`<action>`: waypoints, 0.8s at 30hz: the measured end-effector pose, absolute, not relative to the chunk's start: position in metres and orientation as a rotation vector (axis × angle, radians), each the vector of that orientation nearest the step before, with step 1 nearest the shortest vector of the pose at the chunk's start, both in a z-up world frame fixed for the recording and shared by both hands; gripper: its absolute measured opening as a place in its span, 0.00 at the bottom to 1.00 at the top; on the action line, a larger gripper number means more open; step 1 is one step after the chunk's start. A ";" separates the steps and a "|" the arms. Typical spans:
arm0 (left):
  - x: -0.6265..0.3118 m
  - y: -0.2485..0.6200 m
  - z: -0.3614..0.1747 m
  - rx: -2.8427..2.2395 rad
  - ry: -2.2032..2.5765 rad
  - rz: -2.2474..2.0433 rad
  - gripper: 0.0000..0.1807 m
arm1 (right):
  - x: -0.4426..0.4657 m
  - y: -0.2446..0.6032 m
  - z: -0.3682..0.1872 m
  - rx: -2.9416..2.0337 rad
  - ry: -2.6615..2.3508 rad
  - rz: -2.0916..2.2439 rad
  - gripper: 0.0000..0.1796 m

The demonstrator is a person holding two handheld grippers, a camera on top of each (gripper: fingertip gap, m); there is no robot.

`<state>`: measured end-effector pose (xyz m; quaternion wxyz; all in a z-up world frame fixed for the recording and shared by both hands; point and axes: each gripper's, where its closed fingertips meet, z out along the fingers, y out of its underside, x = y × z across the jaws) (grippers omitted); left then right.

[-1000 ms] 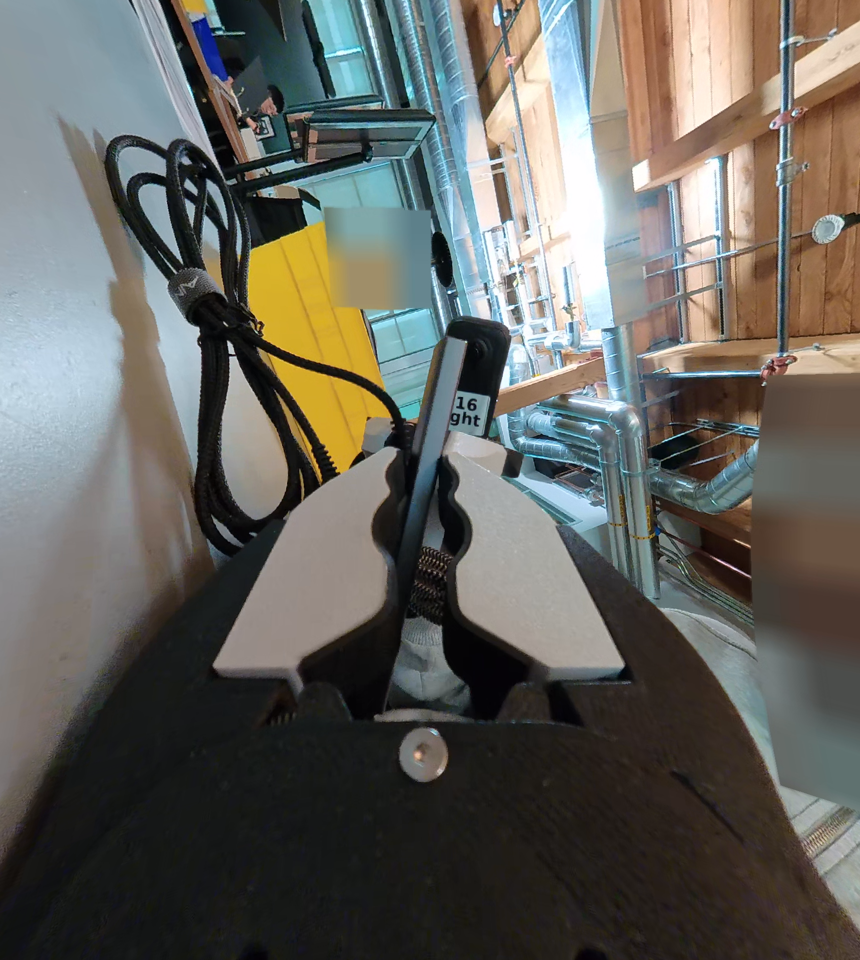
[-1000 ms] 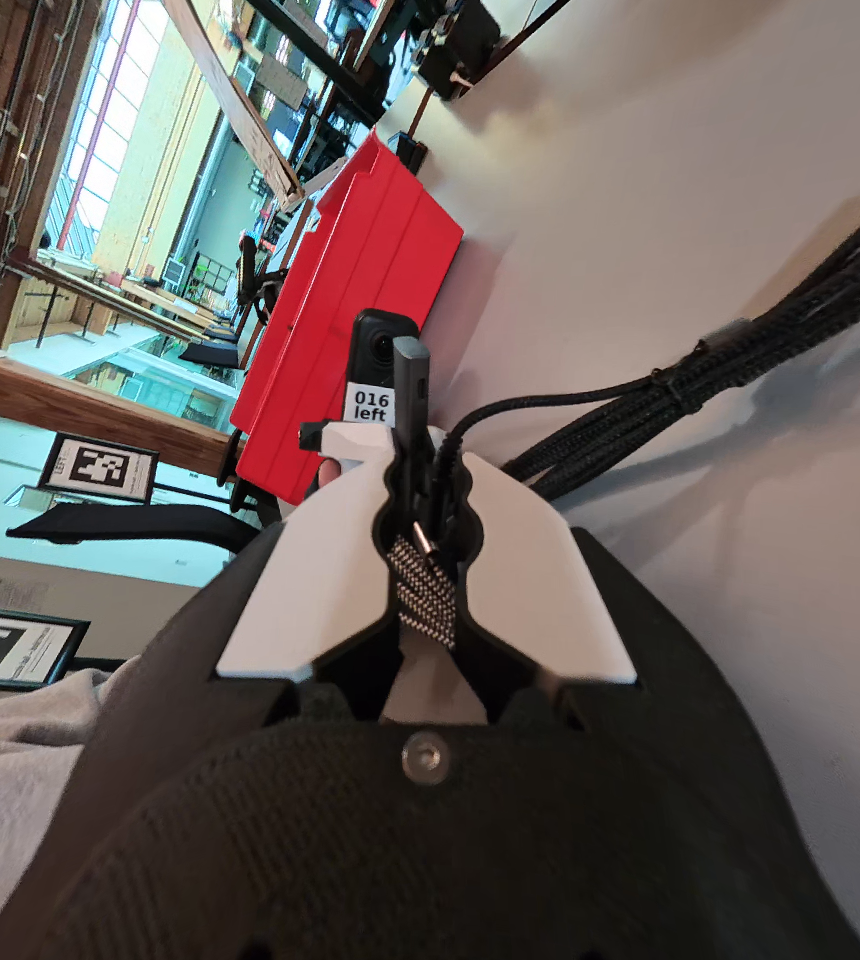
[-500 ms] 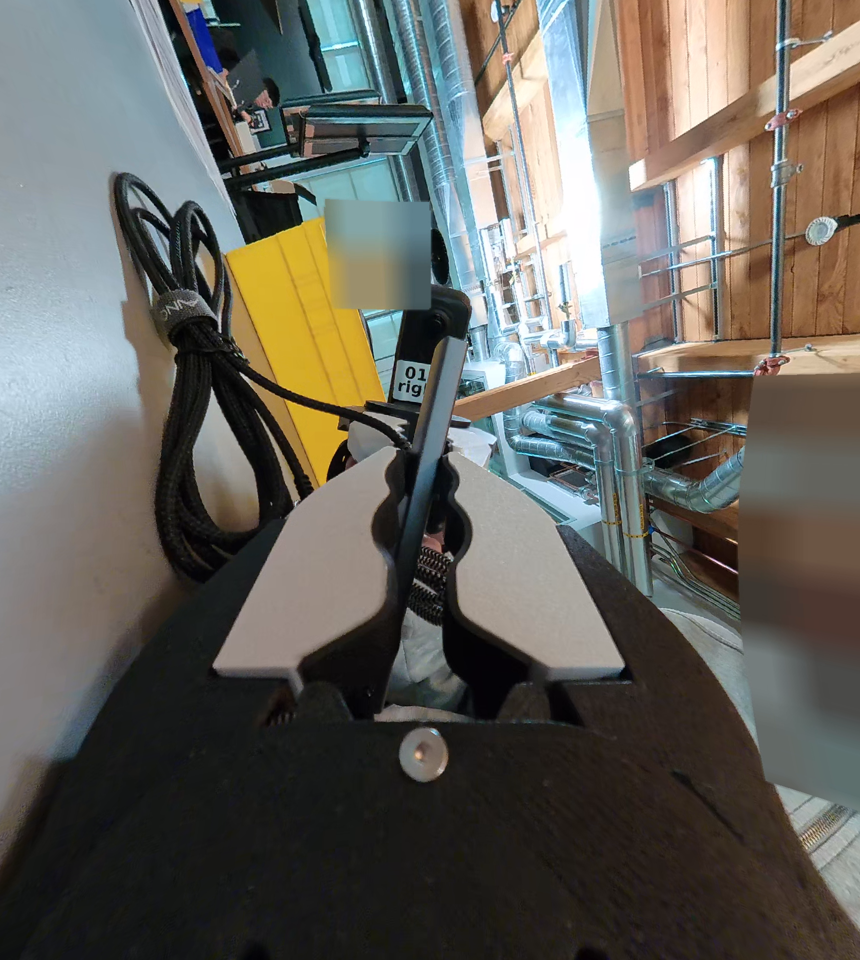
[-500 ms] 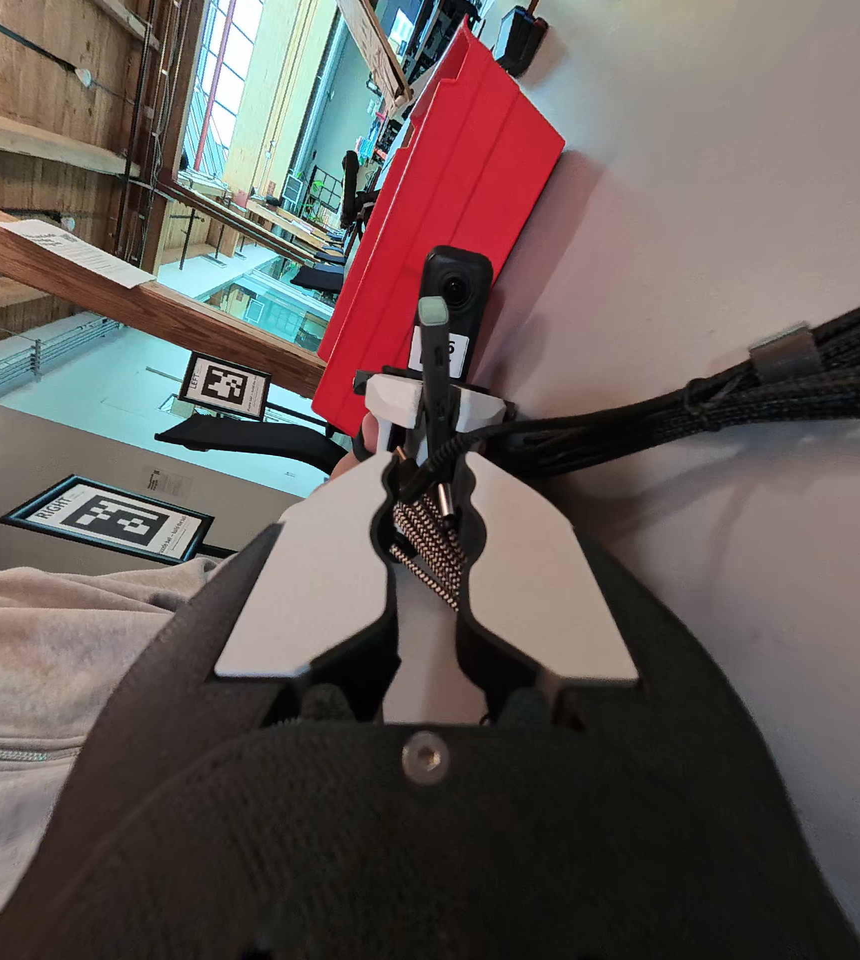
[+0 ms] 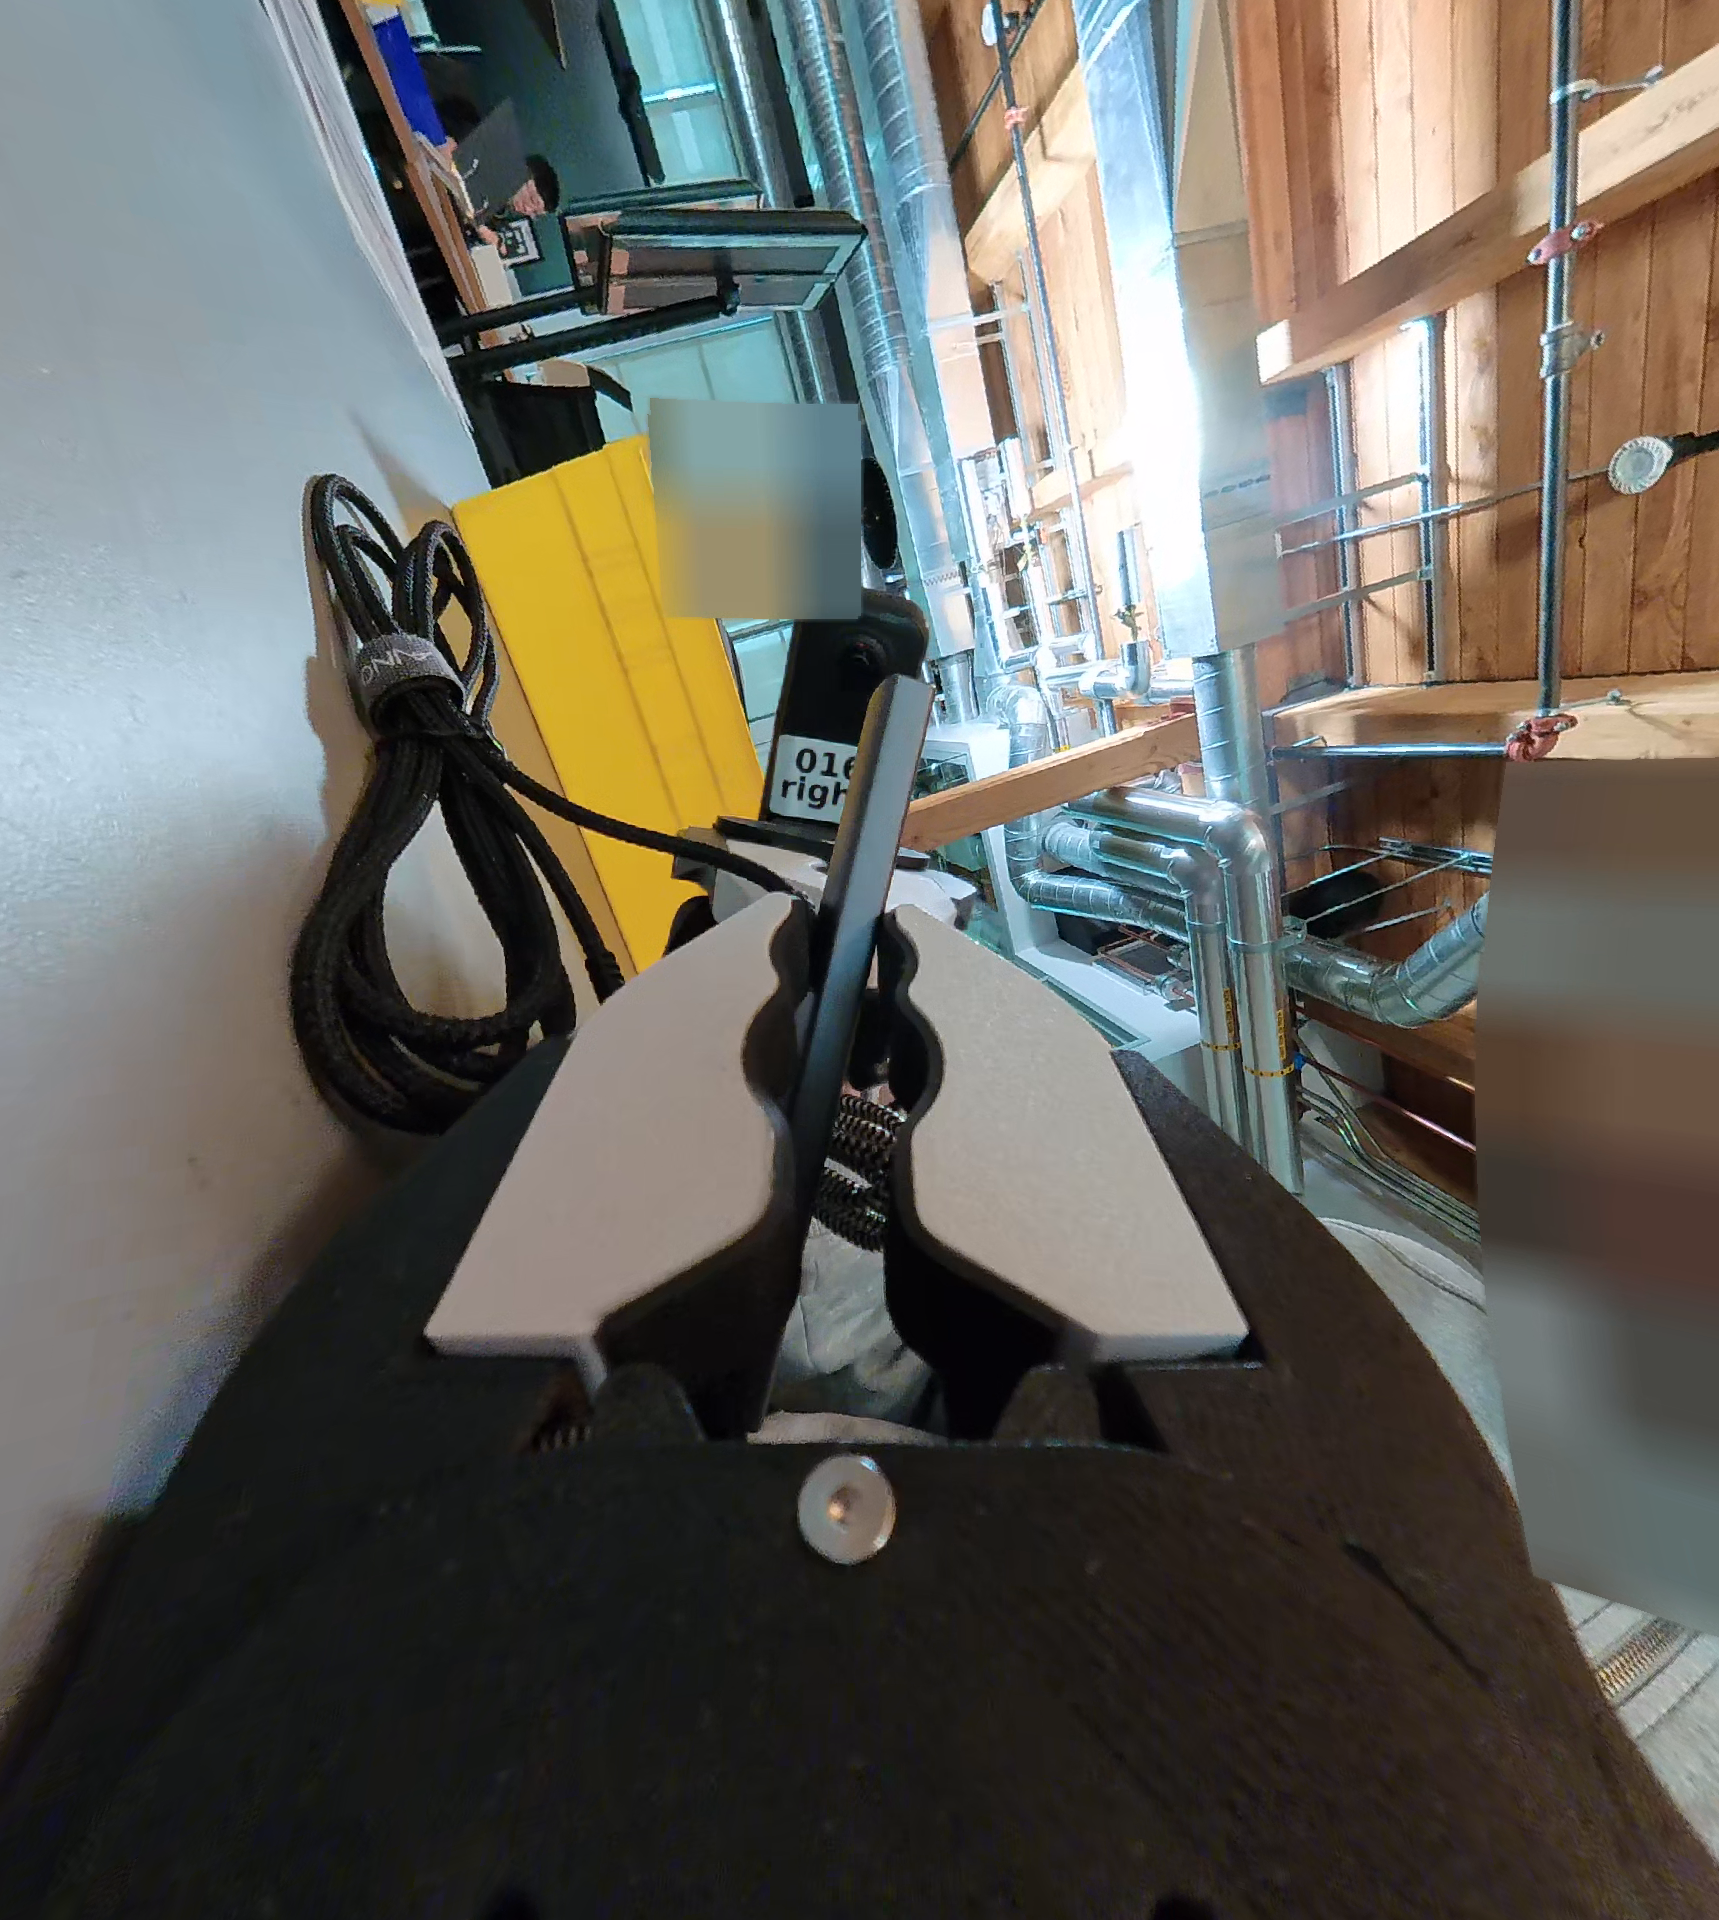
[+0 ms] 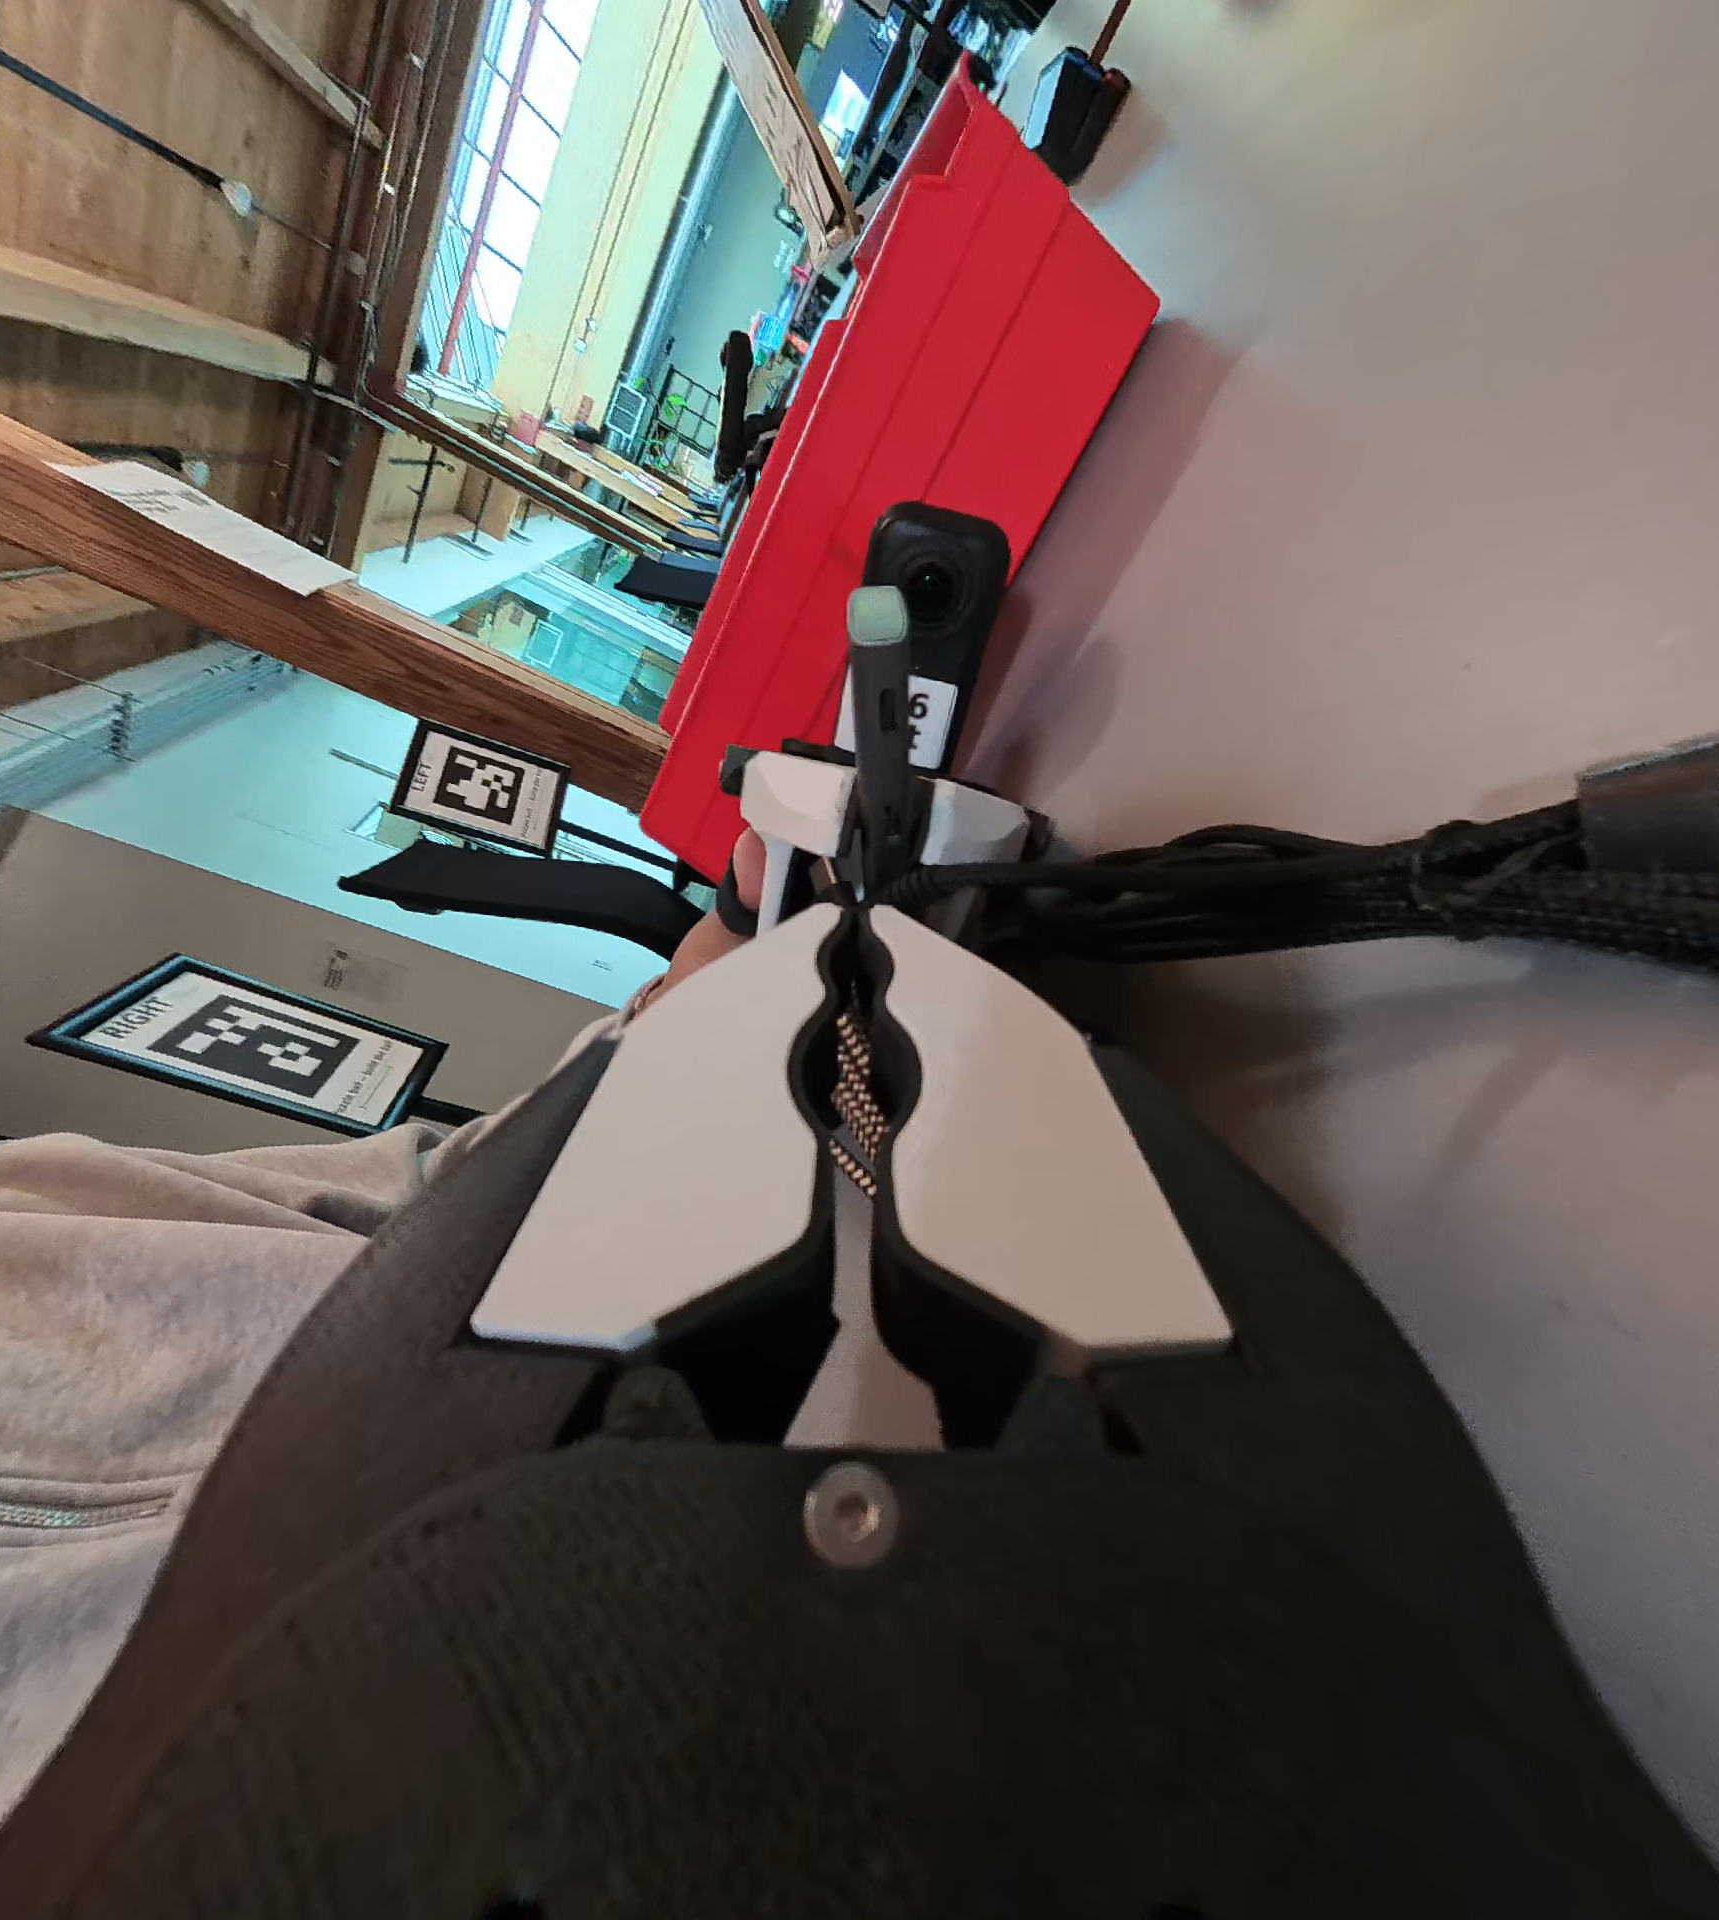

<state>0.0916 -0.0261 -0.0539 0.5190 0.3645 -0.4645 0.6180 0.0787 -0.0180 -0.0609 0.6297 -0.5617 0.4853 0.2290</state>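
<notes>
My left gripper (image 5: pixel 850 914) is shut on a thin dark flat device (image 5: pixel 865 852), held edge-on and sticking out past the fingertips. My right gripper (image 6: pixel 860 912) faces it, shut on the end of a thin black cable (image 6: pixel 990 883). That cable runs from a tied bundle of black braided cable (image 6: pixel 1457 883) lying on the white table (image 6: pixel 1457 520). In the right wrist view the device (image 6: pixel 881 696) shows a small port on its edge, just beyond my right fingertips. The bundle also shows in the left wrist view (image 5: pixel 387 883). A black-and-white braided piece (image 6: pixel 860 1081) shows in the jaw hollow.
A yellow bin (image 5: pixel 595 707) stands on the table behind the bundle, a red bin (image 6: pixel 917 436) at the other side. The person's grey sleeve (image 6: pixel 107 1351) is close. Framed black-and-white marker cards (image 6: pixel 242 1039) and office chairs stand beyond the table edge.
The two grippers have drawn a little apart, so the device now sits farther from my right fingertips. The cable end has slid from deep in the right jaws to their tips.
</notes>
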 end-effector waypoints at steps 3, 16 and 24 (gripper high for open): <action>0.091 -0.026 -0.054 0.872 -1.114 1.480 0.07 | 0.081 -0.022 -0.062 -1.284 1.128 0.508 0.00; 0.090 -0.027 -0.054 0.868 -1.120 1.473 0.07 | 0.077 -0.033 -0.072 -1.351 1.199 0.582 0.09; 0.089 -0.028 -0.055 0.864 -1.134 1.467 0.07 | 0.072 -0.031 -0.076 -1.334 1.232 0.685 0.09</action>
